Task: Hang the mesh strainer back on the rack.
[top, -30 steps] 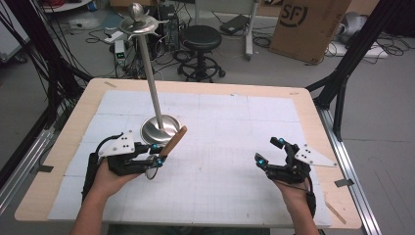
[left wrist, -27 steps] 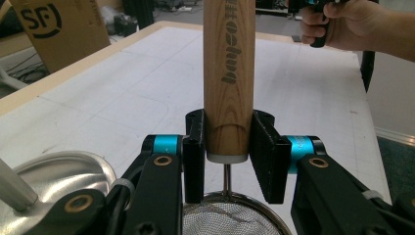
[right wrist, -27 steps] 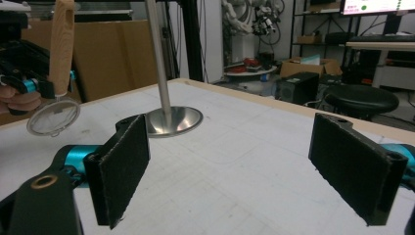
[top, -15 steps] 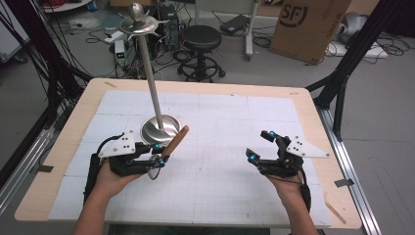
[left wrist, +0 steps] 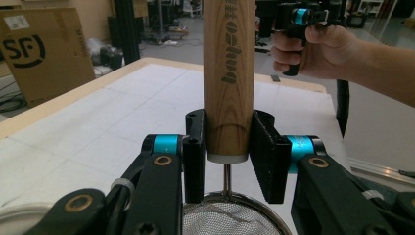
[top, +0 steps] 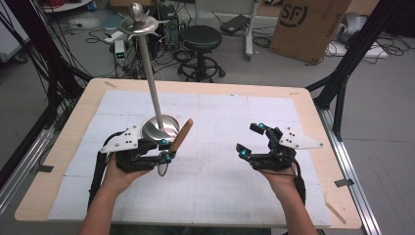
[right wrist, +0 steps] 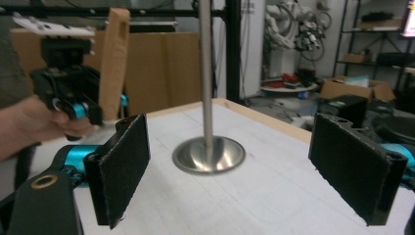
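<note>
My left gripper point(top: 169, 149) is shut on the wooden handle point(top: 182, 136) of a mesh strainer, near the table's front left. In the left gripper view both pads clamp the handle point(left wrist: 228, 73), which points up and away, with the mesh bowl point(left wrist: 230, 220) hanging below the jaws. Just behind stands a steel stand with a round base point(top: 160, 128) and a tall pole point(top: 149, 73) topped by hooks. My right gripper point(top: 249, 138) is held above the mat at the front right, open and holding nothing. Between its wide jaws point(right wrist: 240, 171) I see the stand's base point(right wrist: 209, 154).
A white gridded mat point(top: 215, 186) covers the wooden table point(top: 313, 107). Behind the table are a black stool point(top: 200, 36), a cardboard box point(top: 308, 24) and loose cables point(top: 98, 34) on the floor. Black frame legs point(top: 342, 73) rise at the right.
My right gripper has risen and shifted left toward the table's middle. The left gripper and the strainer have stayed where they were.
</note>
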Tool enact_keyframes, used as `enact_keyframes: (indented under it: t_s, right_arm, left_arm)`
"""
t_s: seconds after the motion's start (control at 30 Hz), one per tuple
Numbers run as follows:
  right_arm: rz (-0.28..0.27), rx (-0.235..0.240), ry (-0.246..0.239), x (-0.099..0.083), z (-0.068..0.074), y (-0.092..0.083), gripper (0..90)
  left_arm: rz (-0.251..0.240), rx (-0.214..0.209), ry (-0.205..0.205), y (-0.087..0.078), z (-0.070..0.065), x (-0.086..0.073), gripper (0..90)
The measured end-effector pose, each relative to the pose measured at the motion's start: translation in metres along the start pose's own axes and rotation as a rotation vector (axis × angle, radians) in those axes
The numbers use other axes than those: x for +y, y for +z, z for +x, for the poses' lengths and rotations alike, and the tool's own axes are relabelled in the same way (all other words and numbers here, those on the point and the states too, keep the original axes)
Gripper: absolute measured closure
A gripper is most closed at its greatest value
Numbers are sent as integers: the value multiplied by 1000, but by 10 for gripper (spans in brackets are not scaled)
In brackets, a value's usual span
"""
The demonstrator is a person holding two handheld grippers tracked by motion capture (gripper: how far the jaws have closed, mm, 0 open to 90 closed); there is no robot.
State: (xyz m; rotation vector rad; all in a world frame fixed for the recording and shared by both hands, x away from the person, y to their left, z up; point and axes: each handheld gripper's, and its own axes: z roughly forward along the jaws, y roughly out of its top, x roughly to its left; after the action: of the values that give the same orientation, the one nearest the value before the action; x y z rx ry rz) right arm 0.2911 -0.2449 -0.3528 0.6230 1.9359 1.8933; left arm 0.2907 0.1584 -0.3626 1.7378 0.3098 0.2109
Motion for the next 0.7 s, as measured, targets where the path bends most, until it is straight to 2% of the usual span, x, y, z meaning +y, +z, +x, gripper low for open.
enact_keyframes:
  t_s: [0.2, 0.47, 0.57, 0.7]
  right_arm:
    - [-8, 58, -10, 12, 6, 13, 146]
    - [15, 138, 2, 16, 13, 28, 166]
    - [18, 168, 18, 17, 16, 33, 225]
    - [24, 210, 18, 18, 22, 40, 282]
  left_arm:
    - [5, -17, 14, 12, -5, 7, 688]
    - [21, -42, 35, 27, -8, 15, 688]
    - [25, -50, 33, 30, -10, 15, 688]
    - [28, -57, 37, 33, -12, 17, 688]
